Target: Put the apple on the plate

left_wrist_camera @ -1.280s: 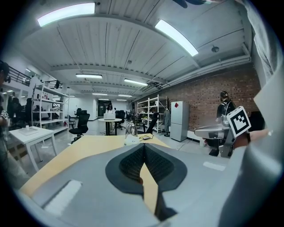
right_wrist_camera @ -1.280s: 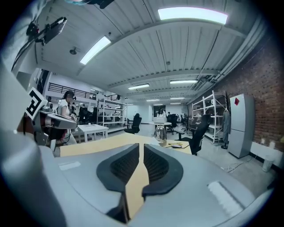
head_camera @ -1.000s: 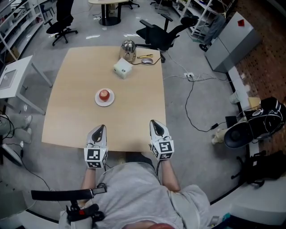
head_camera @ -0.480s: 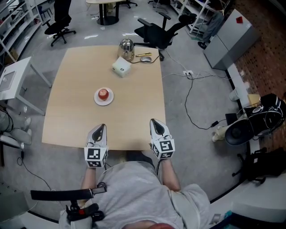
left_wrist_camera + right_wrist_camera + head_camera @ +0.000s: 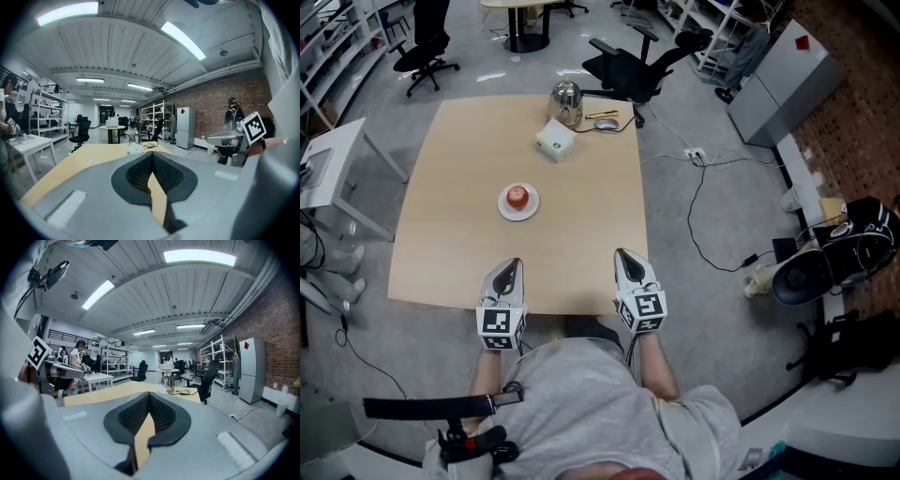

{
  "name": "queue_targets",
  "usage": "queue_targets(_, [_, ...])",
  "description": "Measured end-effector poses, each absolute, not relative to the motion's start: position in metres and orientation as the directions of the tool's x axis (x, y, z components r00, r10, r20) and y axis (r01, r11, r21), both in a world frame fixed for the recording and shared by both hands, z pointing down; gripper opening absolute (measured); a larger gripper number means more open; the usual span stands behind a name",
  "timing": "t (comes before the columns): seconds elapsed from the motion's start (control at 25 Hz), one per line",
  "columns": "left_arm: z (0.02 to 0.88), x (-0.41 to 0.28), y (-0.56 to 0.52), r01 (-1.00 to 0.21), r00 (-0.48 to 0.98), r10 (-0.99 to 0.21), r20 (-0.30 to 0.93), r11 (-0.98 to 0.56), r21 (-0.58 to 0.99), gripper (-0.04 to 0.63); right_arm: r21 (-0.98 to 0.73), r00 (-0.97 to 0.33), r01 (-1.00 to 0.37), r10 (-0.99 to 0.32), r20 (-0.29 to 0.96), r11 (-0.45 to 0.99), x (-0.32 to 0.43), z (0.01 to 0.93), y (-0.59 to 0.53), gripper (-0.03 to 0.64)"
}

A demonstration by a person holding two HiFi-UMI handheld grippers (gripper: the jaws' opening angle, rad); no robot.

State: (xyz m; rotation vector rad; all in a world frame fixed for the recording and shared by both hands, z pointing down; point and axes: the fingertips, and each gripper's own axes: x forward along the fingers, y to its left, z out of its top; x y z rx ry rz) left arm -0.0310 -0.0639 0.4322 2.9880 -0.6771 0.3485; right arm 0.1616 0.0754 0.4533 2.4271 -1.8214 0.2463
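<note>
The apple (image 5: 517,196) is sitting on the white plate (image 5: 531,211), left of centre on the worktop (image 5: 591,206). The left tool (image 5: 514,267) and the right tool (image 5: 622,255) are pointing up-frame at the worktop's near edge, lower centre, well apart from the plate. Each is keeping its jaws together, gripping nothing. A white box (image 5: 555,141) is lying near the worktop's far edge.

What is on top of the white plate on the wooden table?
A red apple sits on the plate, roughly at its centre. Only the plate's rim shows around the apple. The middle of the plate is covered by the apple and cannot be seen.
</note>
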Motion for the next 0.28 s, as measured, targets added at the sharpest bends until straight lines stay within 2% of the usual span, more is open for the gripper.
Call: queue_targets(0.28, [0.4389, -0.0342, -0.0687, -0.437, 0.875, -0.423, 0.233, -0.899, 0.007, 0.020, -0.026, 0.266, -0.961, -0.945, 0.188, -0.276, 0.1579, 0.4605, 0.0696, 0.006])
